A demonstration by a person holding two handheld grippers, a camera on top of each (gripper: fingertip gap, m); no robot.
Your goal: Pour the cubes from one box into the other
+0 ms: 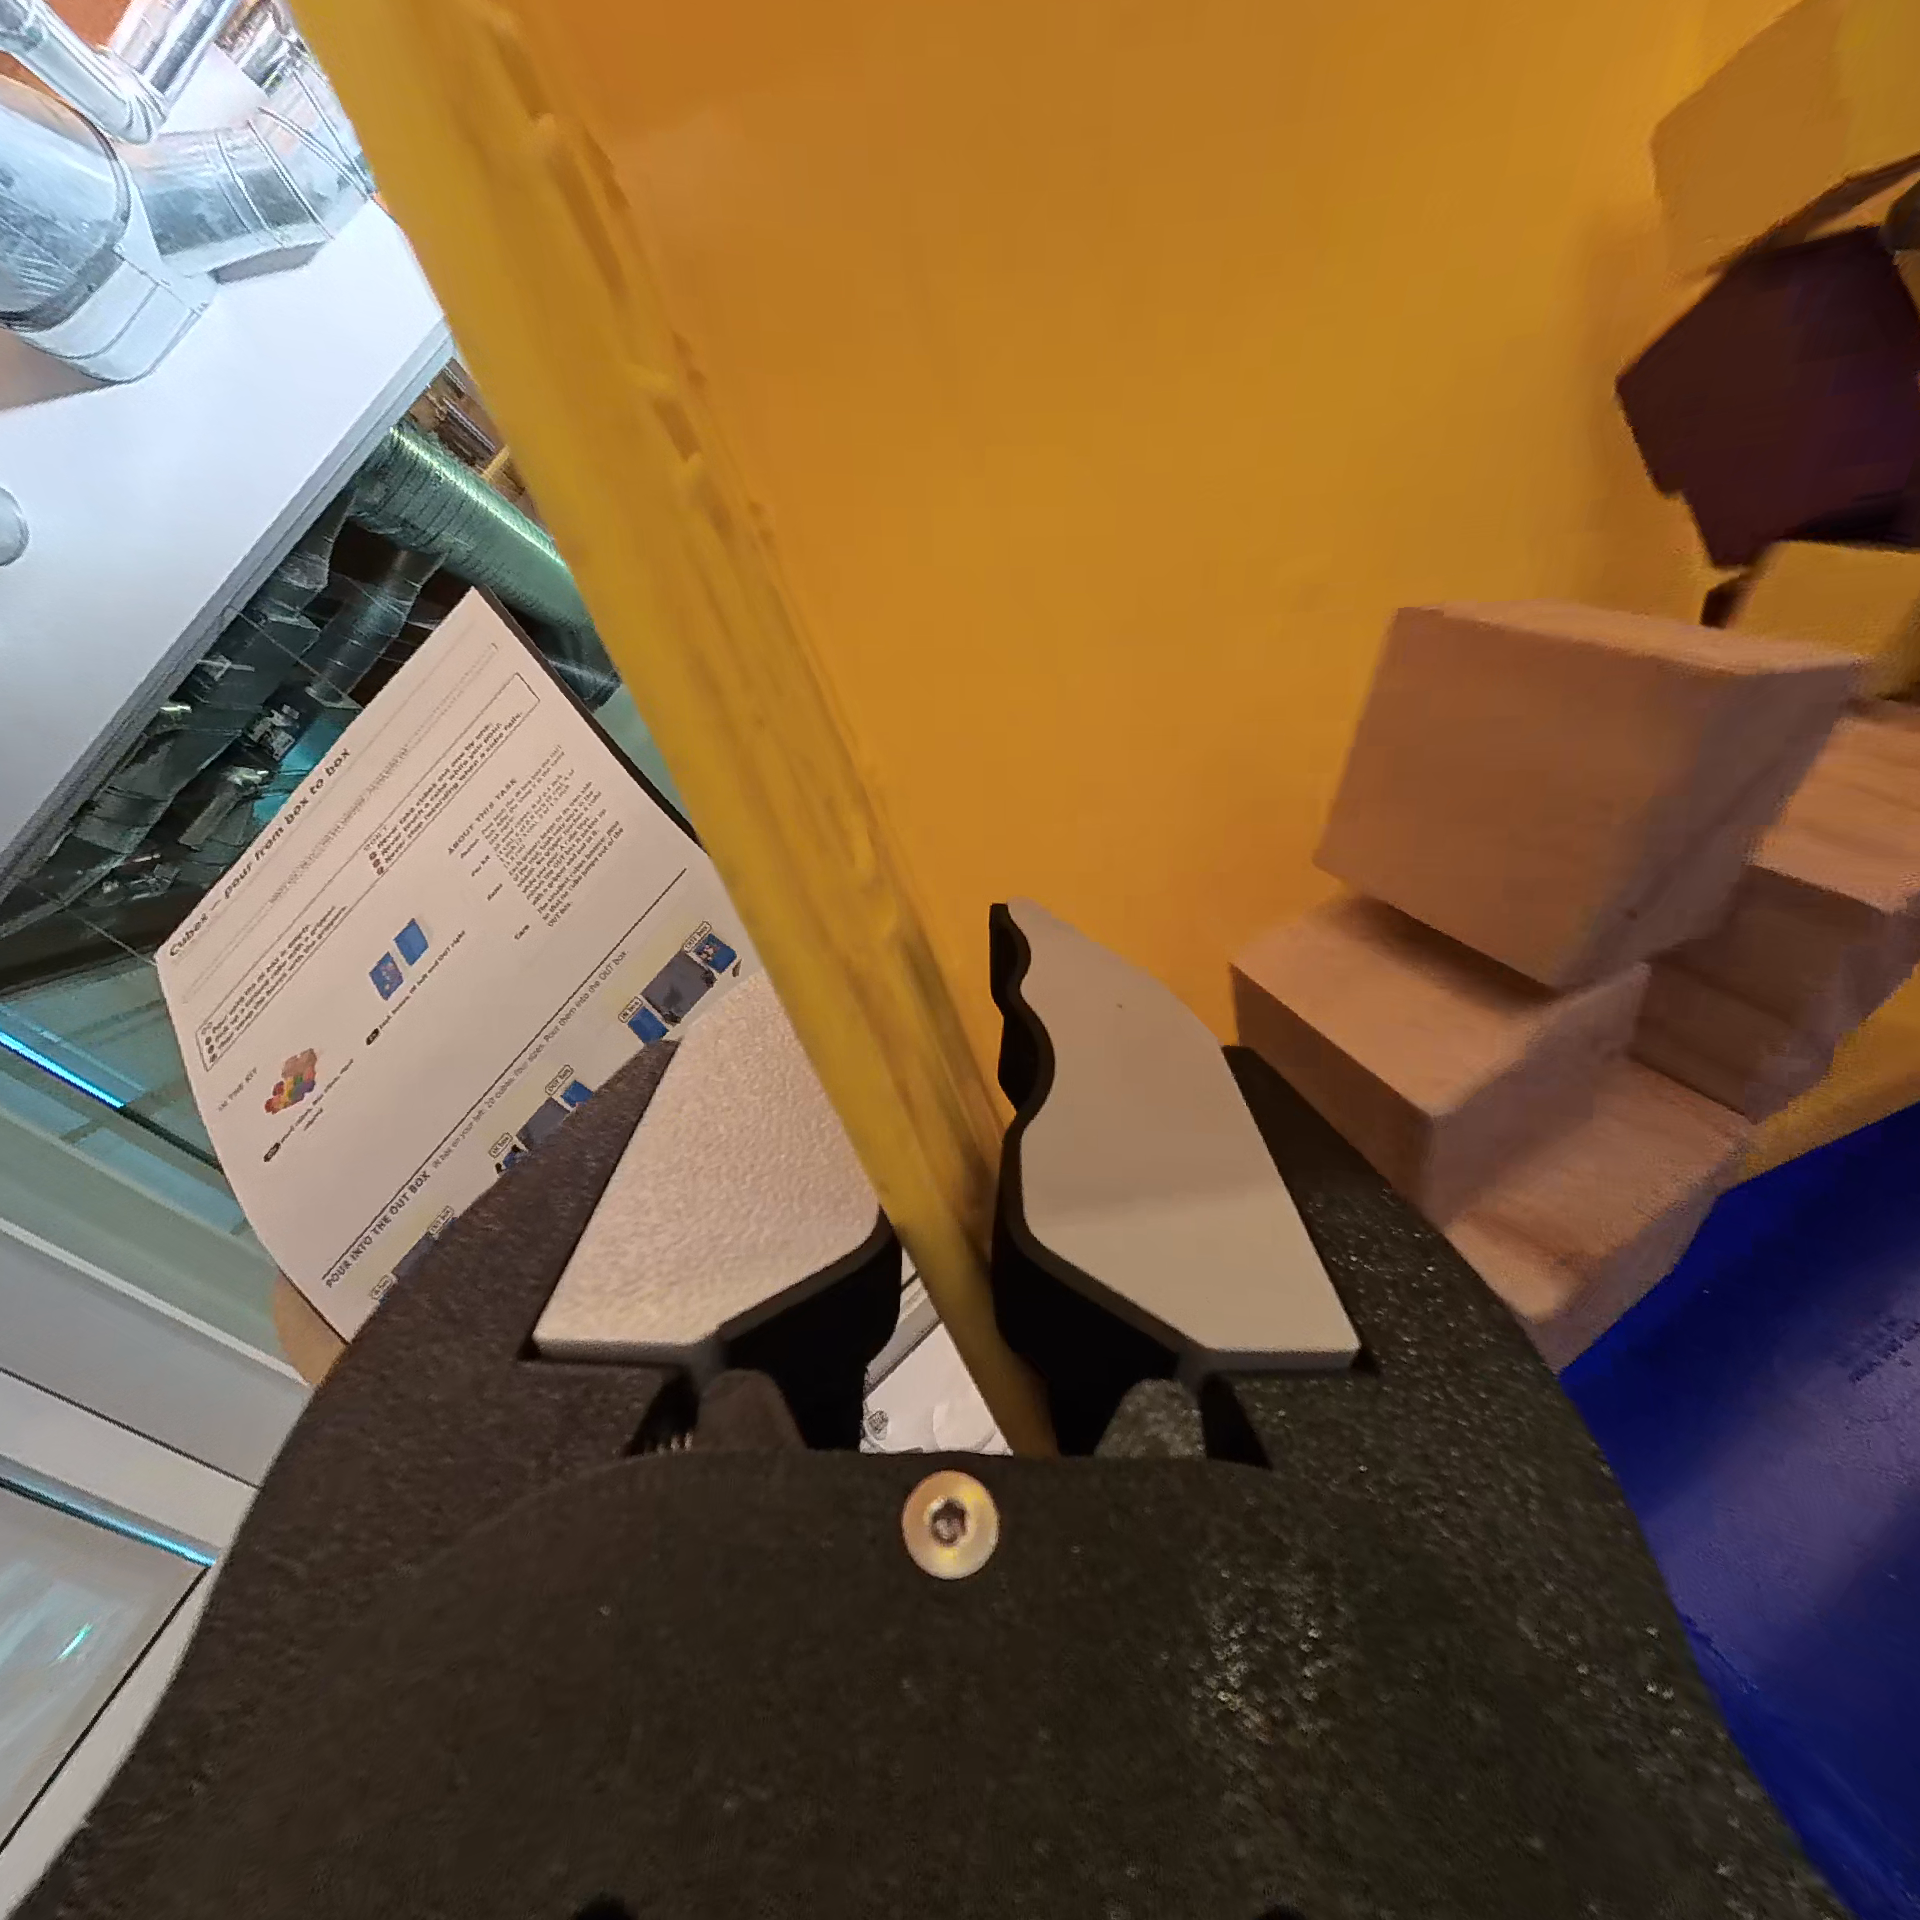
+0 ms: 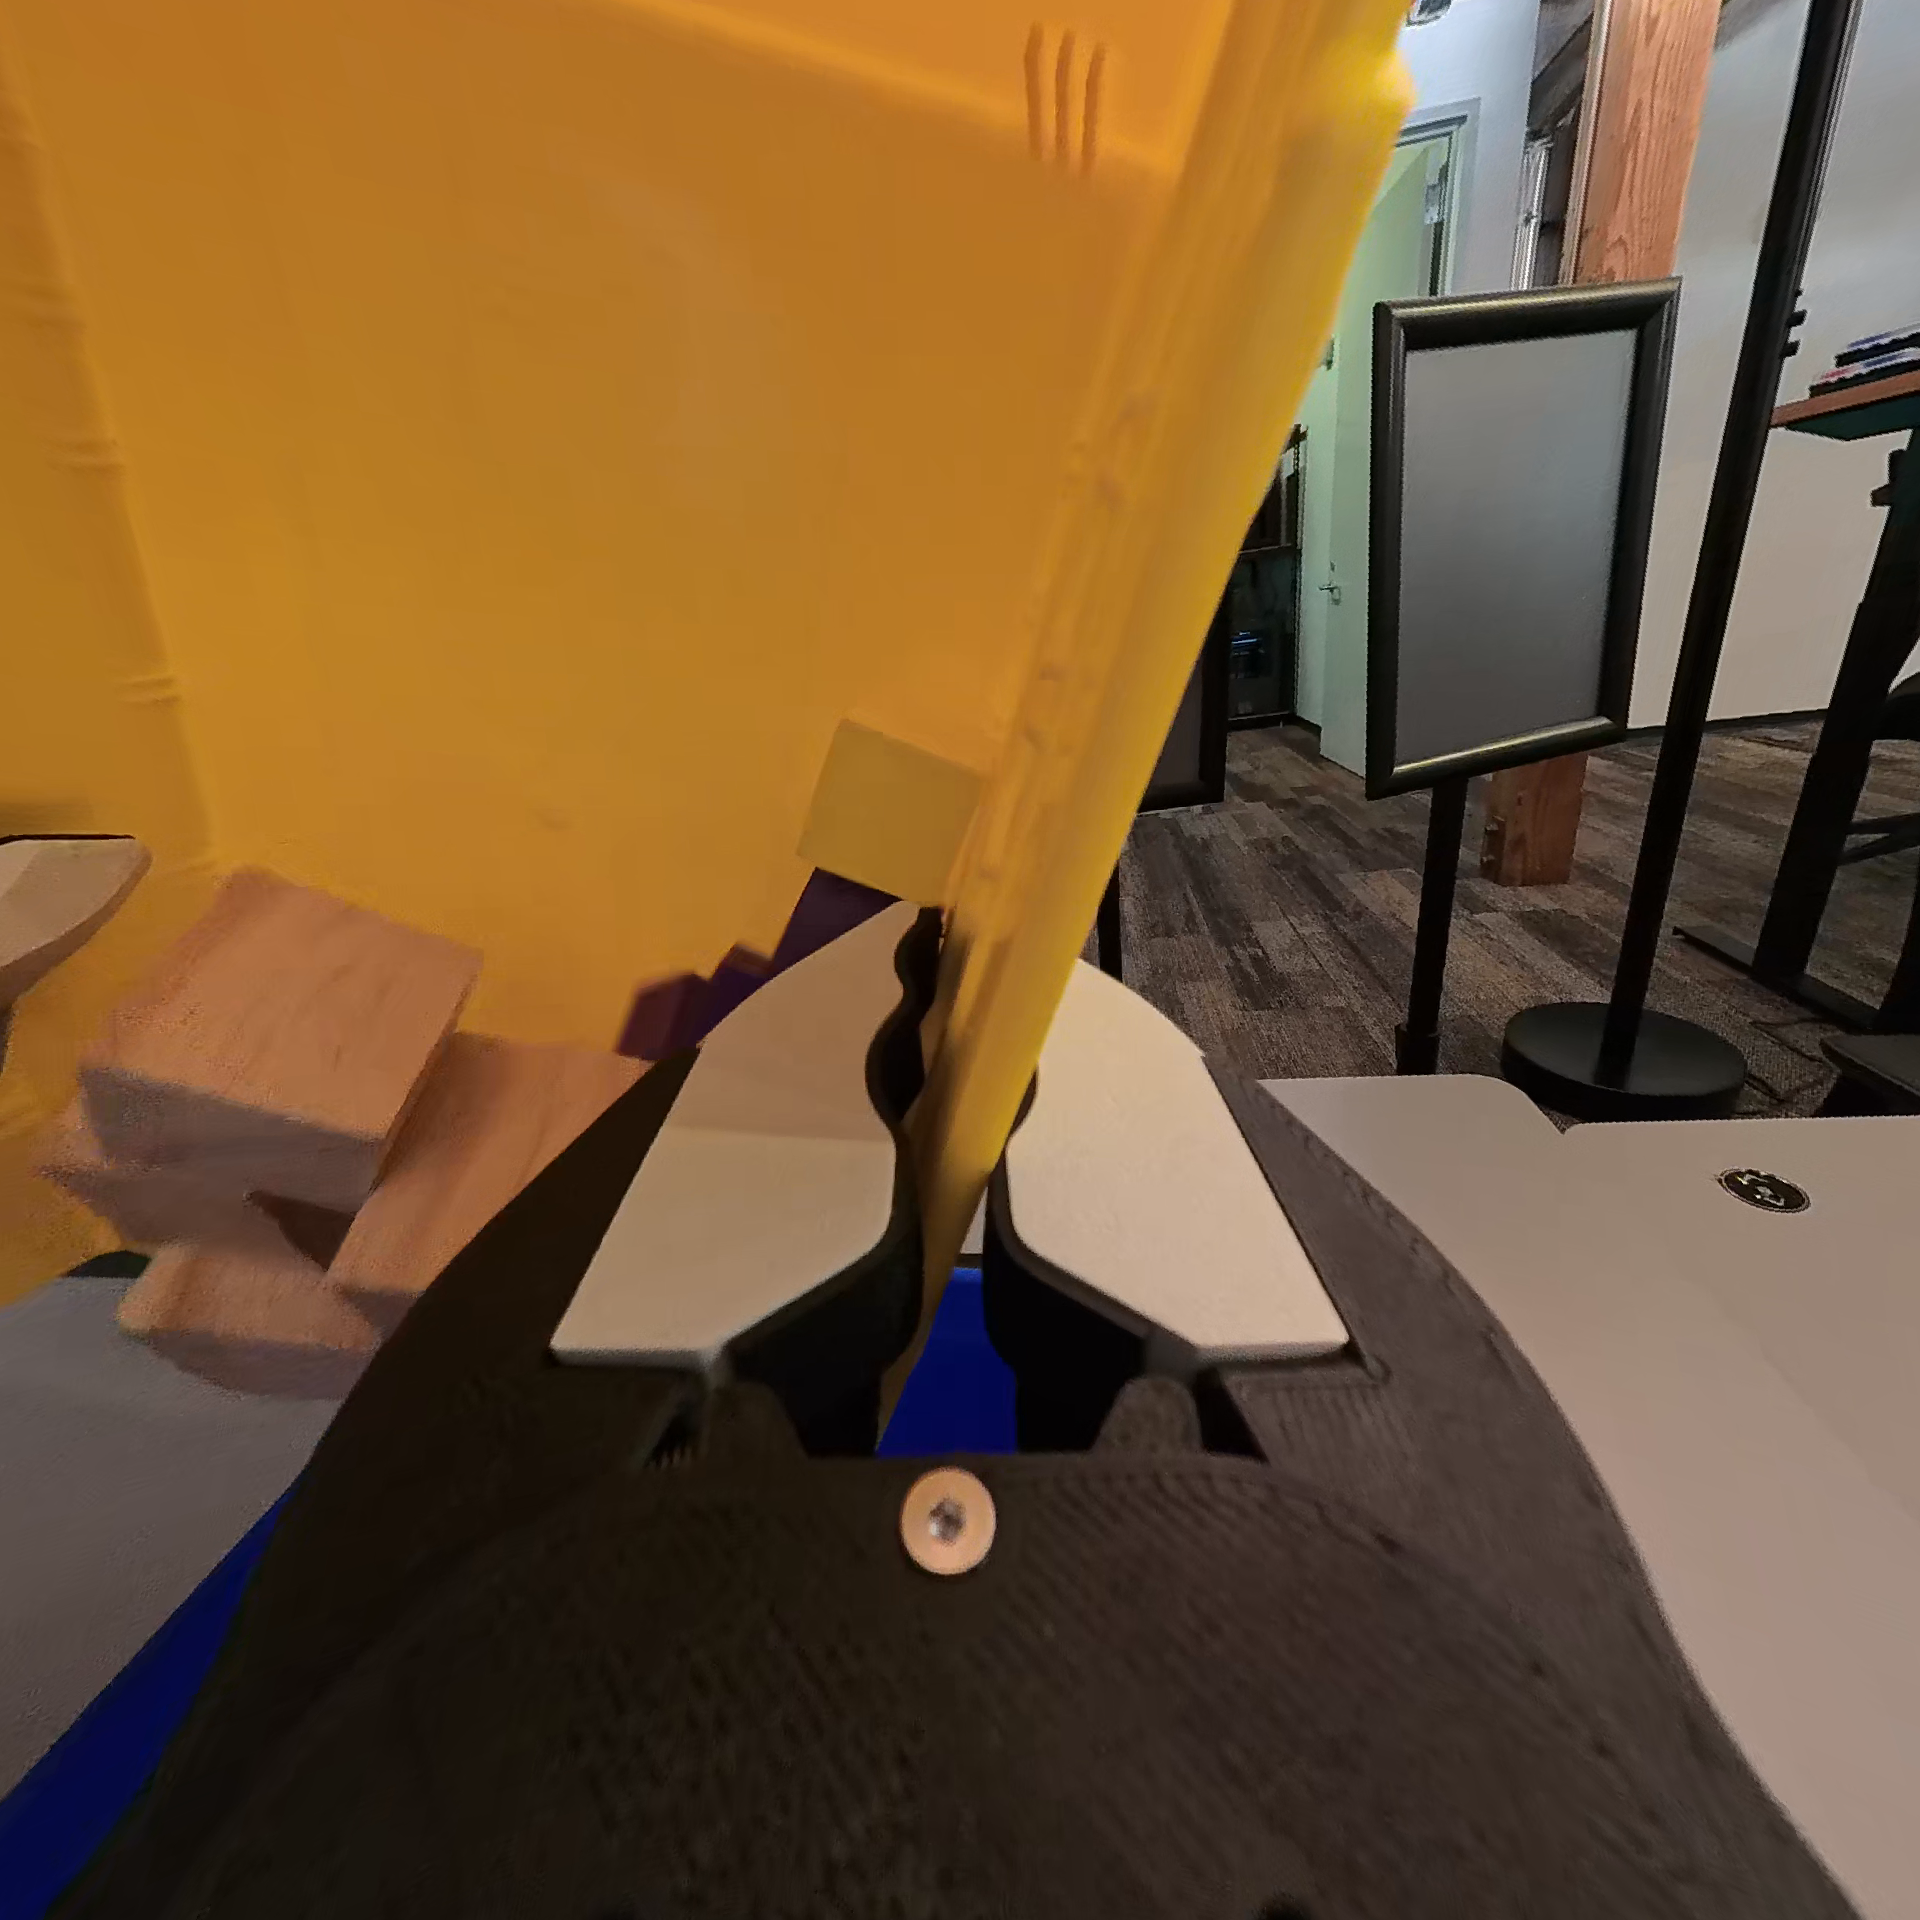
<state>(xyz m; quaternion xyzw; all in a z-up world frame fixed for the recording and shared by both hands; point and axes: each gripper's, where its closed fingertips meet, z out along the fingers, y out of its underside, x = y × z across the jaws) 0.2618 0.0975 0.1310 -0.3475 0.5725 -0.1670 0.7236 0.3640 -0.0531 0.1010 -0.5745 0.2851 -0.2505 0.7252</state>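
Note:
A yellow box (image 1: 1091, 416) is tipped steeply, its inside facing both cameras. My left gripper (image 1: 935, 1122) is shut on its left wall. My right gripper (image 2: 951, 1081) is shut on its right wall (image 2: 1039, 831). Several plain wooden cubes (image 1: 1538, 821) and a dark purple cube (image 1: 1787, 405) tumble at the box's low edge, blurred. In the right wrist view the wooden cubes (image 2: 281, 1029), purple cubes (image 2: 727, 987) and a yellow cube (image 2: 894, 800) slide out. A blue box (image 1: 1766, 1455) lies below; it also shows in the right wrist view (image 2: 945, 1382).
A printed instruction sheet (image 1: 436, 935) stands at the left. A white table (image 2: 1662, 1403) lies to the right. Beyond it stand a framed sign on a stand (image 2: 1507, 540), a wooden post (image 2: 1631, 156) and black poles on dark flooring. The other gripper's finger (image 2: 52, 894) shows at far left.

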